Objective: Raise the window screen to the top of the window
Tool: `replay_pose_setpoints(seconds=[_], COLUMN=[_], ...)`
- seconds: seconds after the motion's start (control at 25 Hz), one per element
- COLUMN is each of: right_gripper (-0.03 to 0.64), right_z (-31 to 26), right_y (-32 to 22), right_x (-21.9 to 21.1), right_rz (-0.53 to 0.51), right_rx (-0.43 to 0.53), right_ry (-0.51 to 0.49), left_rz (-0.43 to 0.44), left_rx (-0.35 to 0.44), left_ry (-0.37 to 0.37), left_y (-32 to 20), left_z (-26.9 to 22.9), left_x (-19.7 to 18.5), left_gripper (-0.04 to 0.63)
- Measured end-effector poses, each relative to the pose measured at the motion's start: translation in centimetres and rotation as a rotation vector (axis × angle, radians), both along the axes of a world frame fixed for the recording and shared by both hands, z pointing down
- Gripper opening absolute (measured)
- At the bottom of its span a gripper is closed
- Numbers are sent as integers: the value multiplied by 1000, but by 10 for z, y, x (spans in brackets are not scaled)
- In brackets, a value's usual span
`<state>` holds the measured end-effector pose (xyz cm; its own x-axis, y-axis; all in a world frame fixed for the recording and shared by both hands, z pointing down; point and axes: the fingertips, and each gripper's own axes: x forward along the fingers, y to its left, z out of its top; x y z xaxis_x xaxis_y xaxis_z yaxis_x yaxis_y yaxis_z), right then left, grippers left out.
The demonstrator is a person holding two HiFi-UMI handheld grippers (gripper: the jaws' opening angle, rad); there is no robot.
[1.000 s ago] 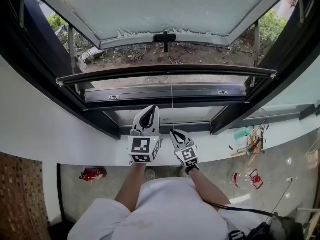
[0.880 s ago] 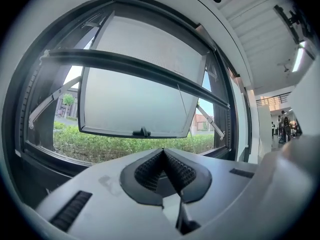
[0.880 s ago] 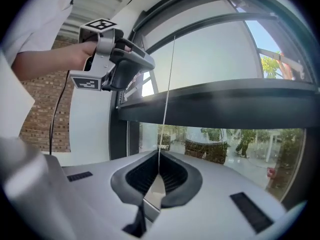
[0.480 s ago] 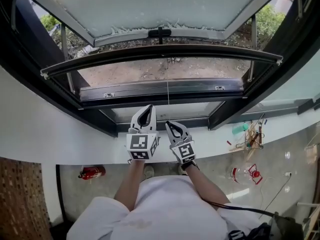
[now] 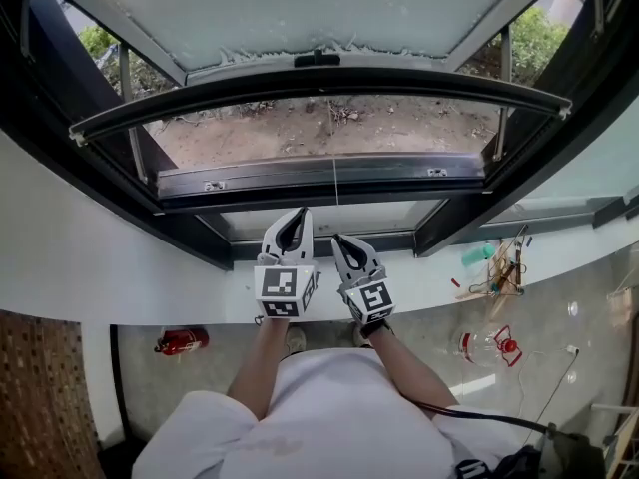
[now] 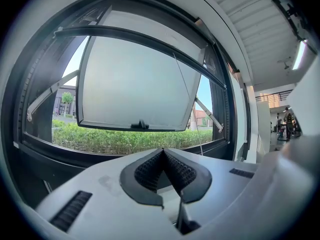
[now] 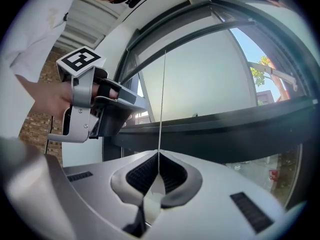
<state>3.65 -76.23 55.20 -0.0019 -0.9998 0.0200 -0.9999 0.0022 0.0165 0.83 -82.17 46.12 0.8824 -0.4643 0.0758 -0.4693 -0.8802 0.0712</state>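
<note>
Right gripper (image 5: 340, 239) clamped shut on thin cord (image 7: 162, 99) running straight up to screen bar (image 5: 319, 88), lying crosswise partway up window (image 5: 250, 196). Left gripper (image 5: 298, 214) just beside, closed, empty, cord to its right.

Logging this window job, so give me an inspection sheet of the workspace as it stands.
Surface: white sill under the window frame.
Job's things: dark screen bar across the opening; thin cord runs up toward it.
Clutter: red extinguisher and scattered bits on the floor.
Tools: left tool shut, empty; right tool shut on the cord.
Cables: black cable by the person's right arm.
Surroundings: open glass pane; soil and bushes outside.
</note>
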Motion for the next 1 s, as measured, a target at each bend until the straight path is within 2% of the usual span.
replay_pose_setpoints(seconds=[0.2, 0.44, 0.56, 0.8, 1.0], right_gripper=[-1, 0, 0, 0, 0], right_z=[-14, -61, -63, -68, -76], right_y=[0, -4, -5, 2, 4], right_x=[2, -2, -1, 8, 9], right_rz=[4, -14, -17, 6, 10], right_rx=[42, 182, 175, 198, 214], right_ry=[-14, 37, 11, -13, -18], left_rz=[-1, -16, -19, -12, -5], left_rx=[-5, 5, 37, 40, 75], left_ry=[-5, -10, -24, -7, -28], left_y=[2, 0, 2, 5, 9], left_z=[3, 1, -1, -3, -4], left_x=[-2, -5, -6, -5, -4], left_gripper=[2, 2, 2, 2, 2])
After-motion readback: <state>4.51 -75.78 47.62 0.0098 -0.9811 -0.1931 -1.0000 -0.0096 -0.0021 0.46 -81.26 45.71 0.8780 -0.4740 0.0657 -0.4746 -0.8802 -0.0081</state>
